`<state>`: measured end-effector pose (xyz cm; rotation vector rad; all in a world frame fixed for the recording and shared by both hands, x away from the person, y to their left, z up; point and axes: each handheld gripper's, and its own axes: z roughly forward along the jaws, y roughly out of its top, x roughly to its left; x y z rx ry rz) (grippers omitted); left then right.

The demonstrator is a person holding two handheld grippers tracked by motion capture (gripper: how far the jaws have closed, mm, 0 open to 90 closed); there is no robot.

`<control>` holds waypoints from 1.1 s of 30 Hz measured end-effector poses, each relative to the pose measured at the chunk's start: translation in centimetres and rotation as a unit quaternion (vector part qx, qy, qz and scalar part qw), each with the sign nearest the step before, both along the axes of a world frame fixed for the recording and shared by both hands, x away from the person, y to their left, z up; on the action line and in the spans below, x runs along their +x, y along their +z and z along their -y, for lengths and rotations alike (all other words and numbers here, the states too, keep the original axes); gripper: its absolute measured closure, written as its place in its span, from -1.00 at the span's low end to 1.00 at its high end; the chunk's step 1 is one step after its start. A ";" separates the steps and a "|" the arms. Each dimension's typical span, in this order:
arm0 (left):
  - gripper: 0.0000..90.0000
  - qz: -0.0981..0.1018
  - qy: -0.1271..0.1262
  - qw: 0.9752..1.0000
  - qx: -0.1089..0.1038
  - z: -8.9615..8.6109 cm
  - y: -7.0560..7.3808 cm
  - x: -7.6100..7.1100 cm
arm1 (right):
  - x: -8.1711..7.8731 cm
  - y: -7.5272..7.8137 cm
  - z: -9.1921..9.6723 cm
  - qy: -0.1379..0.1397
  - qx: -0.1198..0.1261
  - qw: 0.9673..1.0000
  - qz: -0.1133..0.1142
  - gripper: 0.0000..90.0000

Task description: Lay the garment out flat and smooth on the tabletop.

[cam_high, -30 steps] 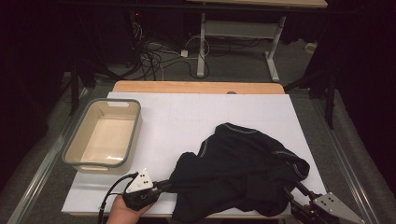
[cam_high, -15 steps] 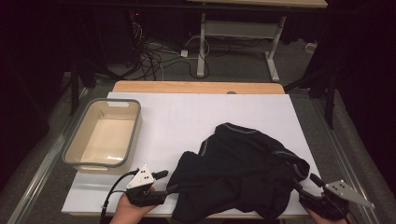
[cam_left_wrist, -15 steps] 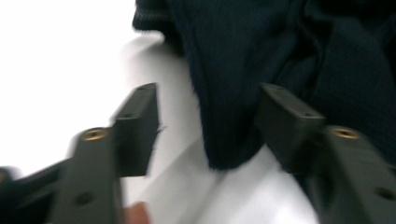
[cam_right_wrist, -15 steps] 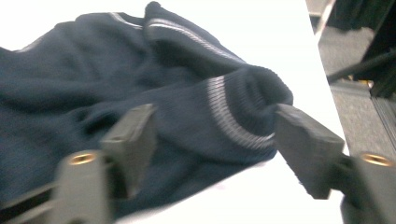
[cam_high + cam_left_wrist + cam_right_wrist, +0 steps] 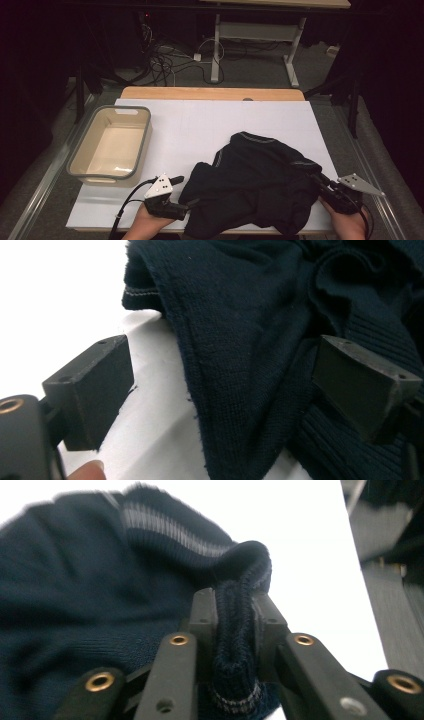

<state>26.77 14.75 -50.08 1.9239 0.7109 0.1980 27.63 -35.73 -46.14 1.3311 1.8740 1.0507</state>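
Sweater (image 5: pixel 252 187), dark navy knit, is bunched up in a heap on the near right part of the white desk (image 5: pixel 210 125), with its near edge hanging close to the desk's front. Right gripper (image 5: pixel 325 182) has just been closing, and in the right gripper view its fingers (image 5: pixel 202 615) are pinched narrow on a thick folded ridge of the ribbed edge (image 5: pixel 235 645). Left gripper (image 5: pixel 184 191) has just been opening; its fingers (image 5: pixel 92 390) stand wide with a flap of the knit lying loose between them, nothing pressing on it.

What I'd worry about: the right side has only a rolled bit of ribbing, so if that hand pulls hard the fold could slide out of the pinch, or the whole heap drags toward the desk edge and slumps off the front. With the left one not gripping, any lift now is one-sided, and the sweater would probably just twist and bunch worse instead of spreading. Also the left fingers could close on two layers at once, since the cloth there is doubled over.

Looks-wise: fine knit body, chunkier ribbing at the hem or cuff, a pale stripe near the ribbed band (image 5: pixel 165 527), light stitching along one edge (image 5: pixel 142 291). Empty beige tub with a grey rim (image 5: pixel 75 165) sits well apart at the left.
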 end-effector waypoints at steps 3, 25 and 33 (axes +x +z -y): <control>-0.77 0.002 -0.001 1.000 -0.004 -0.1 0.0 -0.1 | -1.2 2.0 -0.4 0.008 0.015 0.999 0.051 0.73; -0.76 0.003 -0.001 1.000 -0.008 -0.2 0.0 -0.1 | -3.2 4.7 -2.5 0.030 0.023 0.992 0.124 0.10; -0.75 0.006 0.002 1.000 -0.012 -0.3 0.0 -0.2 | -1.0 -0.1 -4.7 0.048 0.006 0.998 -0.033 -0.52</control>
